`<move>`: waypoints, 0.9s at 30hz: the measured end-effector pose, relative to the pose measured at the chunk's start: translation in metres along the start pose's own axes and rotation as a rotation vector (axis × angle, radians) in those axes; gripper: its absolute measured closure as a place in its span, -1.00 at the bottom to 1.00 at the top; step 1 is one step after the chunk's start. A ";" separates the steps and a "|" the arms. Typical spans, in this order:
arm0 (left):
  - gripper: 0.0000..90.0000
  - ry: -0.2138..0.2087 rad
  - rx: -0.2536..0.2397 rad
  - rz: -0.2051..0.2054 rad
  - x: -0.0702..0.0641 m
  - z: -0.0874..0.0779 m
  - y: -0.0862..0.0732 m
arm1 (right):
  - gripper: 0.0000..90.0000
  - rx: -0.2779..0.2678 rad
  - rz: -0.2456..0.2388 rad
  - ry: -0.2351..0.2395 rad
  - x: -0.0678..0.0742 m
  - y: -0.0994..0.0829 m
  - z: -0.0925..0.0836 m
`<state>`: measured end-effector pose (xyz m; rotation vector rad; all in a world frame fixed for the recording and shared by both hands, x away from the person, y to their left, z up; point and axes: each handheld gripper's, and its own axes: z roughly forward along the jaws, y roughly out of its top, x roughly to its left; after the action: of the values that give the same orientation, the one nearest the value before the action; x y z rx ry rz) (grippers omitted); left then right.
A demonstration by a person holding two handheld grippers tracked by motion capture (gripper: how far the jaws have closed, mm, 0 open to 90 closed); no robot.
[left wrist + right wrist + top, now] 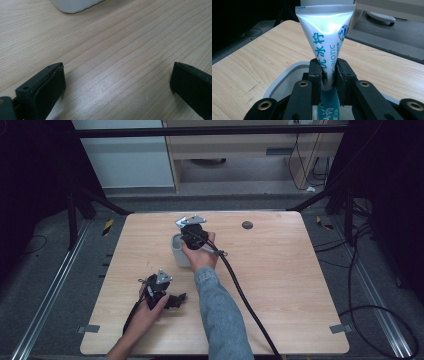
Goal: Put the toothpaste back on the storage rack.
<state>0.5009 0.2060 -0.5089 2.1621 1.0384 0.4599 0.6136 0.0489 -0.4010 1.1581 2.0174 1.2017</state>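
A white toothpaste tube (pixel 324 37) with blue print stands upright, crimped end up, pinched at its middle by my right gripper (pixel 328 72). Below it lies the mouth of a white cup (pixel 284 80); the tube's lower end hangs over or in that cup. From the high view the right gripper (pixel 192 234) hovers over the white cup (pixel 178 252) at the table's middle. My left gripper (pixel 170 300) rests low near the front left of the table, its jaws wide open over bare wood (pixel 117 82), the cup's base (pixel 75 5) showing ahead of it.
The light wooden table (pixel 280 280) carries a small dark round disc (pixel 247 225) near its far edge. A thick black cable (pixel 245 300) trails from the right gripper toward the front edge. Dark frame posts and floor cables surround the table.
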 end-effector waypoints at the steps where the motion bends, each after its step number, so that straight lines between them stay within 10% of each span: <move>1: -1.00 0.000 0.000 0.000 0.000 0.000 0.000 | 0.68 0.000 0.001 0.001 0.000 0.000 0.000; 27: -1.00 -0.001 0.000 0.000 0.000 0.000 0.000 | 0.63 -0.014 0.004 0.012 -0.002 0.001 -0.019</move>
<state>0.5011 0.2059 -0.5089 2.1618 1.0380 0.4588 0.6004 0.0386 -0.3908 1.1511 2.0134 1.2256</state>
